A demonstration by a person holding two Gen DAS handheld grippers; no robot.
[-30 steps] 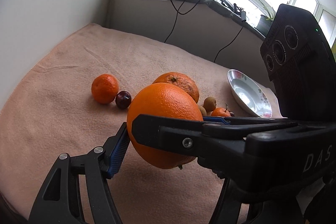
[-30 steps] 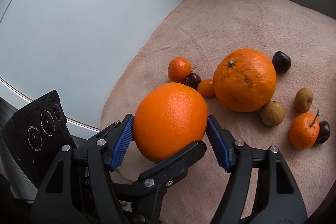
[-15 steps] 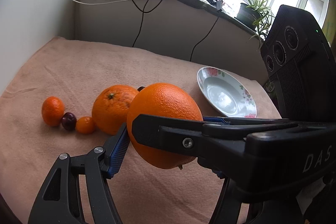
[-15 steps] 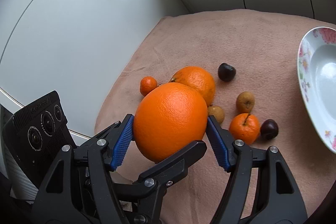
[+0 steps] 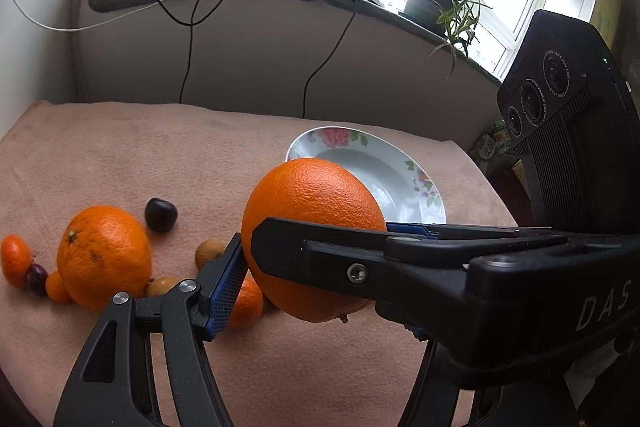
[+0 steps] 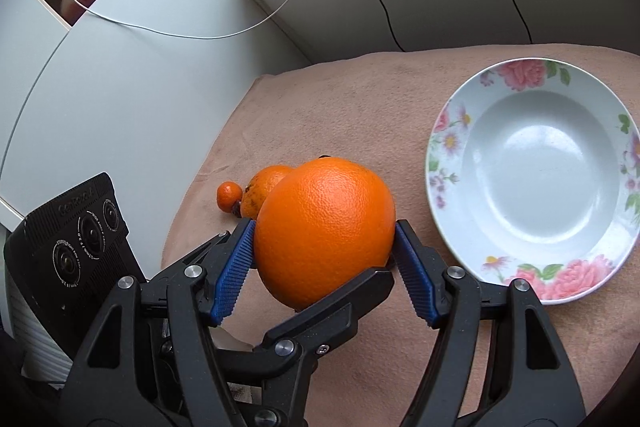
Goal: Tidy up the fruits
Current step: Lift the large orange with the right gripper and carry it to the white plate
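Observation:
A large orange (image 5: 312,211) (image 6: 324,227) hangs above the pink cloth, held by both grippers at once. My left gripper (image 5: 316,247) is shut on it, blue pads (image 5: 226,283) on either side. My right gripper (image 6: 324,251) is also shut on it, its pads (image 6: 236,259) pressing both flanks. The right gripper's black finger crosses the orange's front in the left wrist view. A white flowered plate (image 5: 340,135) (image 6: 440,147) lies just right of and beyond the orange, with nothing in it.
Left on the cloth (image 5: 120,155) lie a second large orange (image 5: 102,255) (image 6: 266,183), a dark cherry (image 5: 160,213), small mandarins (image 5: 14,261) (image 6: 229,195) and brown longans (image 5: 208,253). A white wall stands left; cables hang from the windowsill behind.
Both grippers have carried the large orange to the right, away from the fruit pile. The plate has come fully into view and now sits close beside the orange.

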